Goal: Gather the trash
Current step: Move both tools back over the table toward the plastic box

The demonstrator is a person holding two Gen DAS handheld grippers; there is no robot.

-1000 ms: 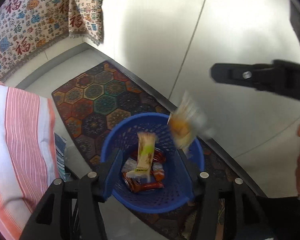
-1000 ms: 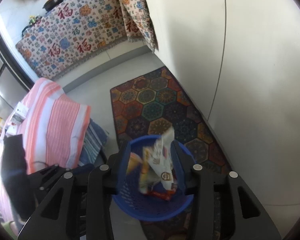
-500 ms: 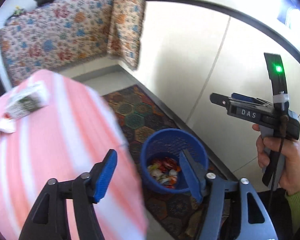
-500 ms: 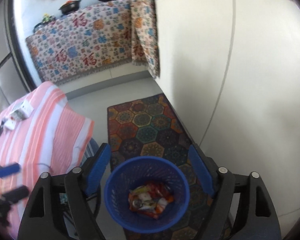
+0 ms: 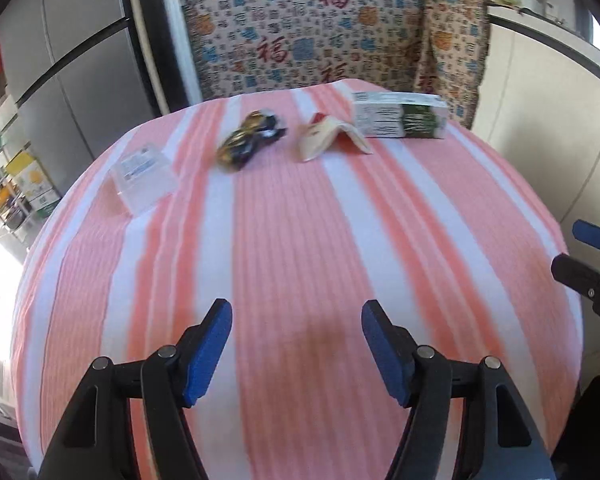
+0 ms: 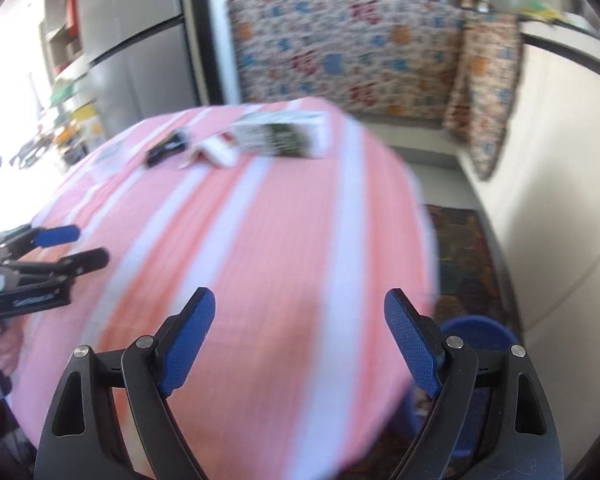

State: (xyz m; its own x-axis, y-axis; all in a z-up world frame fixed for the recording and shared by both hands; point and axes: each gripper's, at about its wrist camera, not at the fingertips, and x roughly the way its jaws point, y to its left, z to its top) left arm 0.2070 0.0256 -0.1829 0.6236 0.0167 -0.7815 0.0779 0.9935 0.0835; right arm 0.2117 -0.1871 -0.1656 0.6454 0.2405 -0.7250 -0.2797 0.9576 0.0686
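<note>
With both tools empty and their jaws spread apart over the striped tabletop (image 5: 300, 240), expect misses. Left to right along the far edge: clear plastic packet (image 5: 144, 178), dark wrapper (image 5: 250, 140), folded white wrapper (image 5: 328, 138), green-and-white carton (image 5: 400, 115). Left gripper (image 5: 296, 344) and right gripper (image 6: 298, 344): risk of skidding flat wrappers. Blue basket (image 6: 476, 330): beside the right edge, partly hidden.

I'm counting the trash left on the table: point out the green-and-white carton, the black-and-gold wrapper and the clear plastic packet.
green-and-white carton (image 5: 400, 120), left wrist view, on its long front face.
black-and-gold wrapper (image 5: 250, 140), left wrist view, on its crumpled middle.
clear plastic packet (image 5: 144, 178), left wrist view, on its flat top.
</note>
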